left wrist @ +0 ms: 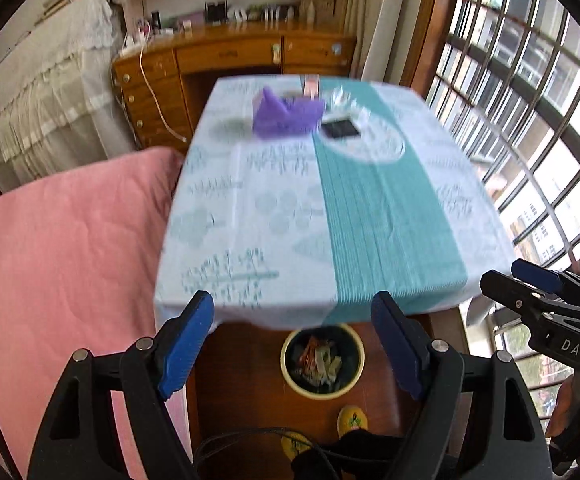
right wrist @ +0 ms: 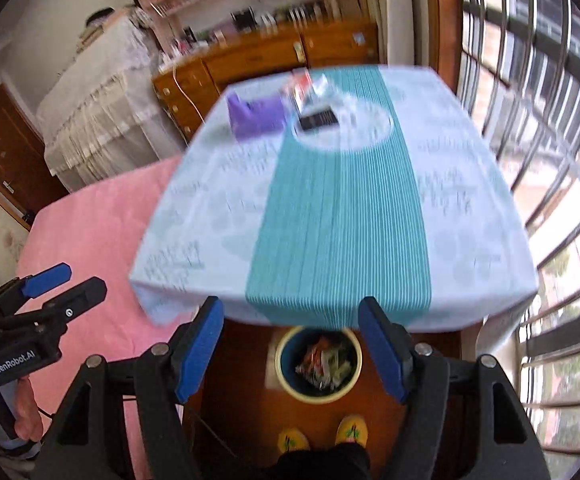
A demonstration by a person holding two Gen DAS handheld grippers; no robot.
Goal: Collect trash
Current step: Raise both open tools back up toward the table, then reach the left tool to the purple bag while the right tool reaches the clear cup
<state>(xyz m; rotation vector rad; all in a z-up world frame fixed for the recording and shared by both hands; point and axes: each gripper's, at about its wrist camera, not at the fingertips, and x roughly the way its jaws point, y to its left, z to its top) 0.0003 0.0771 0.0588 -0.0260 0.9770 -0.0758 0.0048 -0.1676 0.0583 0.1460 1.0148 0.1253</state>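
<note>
Two tools are up over the near edge of the worktop (left wrist: 389, 216), and both are empty: my left tool (left wrist: 297, 344) has its blue pads spread wide with nothing between them, and my right tool (right wrist: 291, 346) stands open too, a little narrower. Below them on the floor sits the round waste bin (right wrist: 286, 368), partly tucked under the worktop's edge and already holding crumpled wrappers.

What is left to collect lies at the far end of the striped cloth: a purple crumpled piece (left wrist: 286, 114), a flat black square packet (left wrist: 339, 129) just beside it, some clear crinkled plastic (left wrist: 339, 98) and a reddish carton (left wrist: 310, 85) behind. The frames are blurred, so I cannot name these more closely.

I judge all of it light and easily crushed. The purple piece looks soft; I would pinch it at its raised peak. The clear plastic should be slippery and springy, so a bunched fold is the place to close on. The black packet lies flat, so I would take it by an edge, which may mean nudging it first.
</note>
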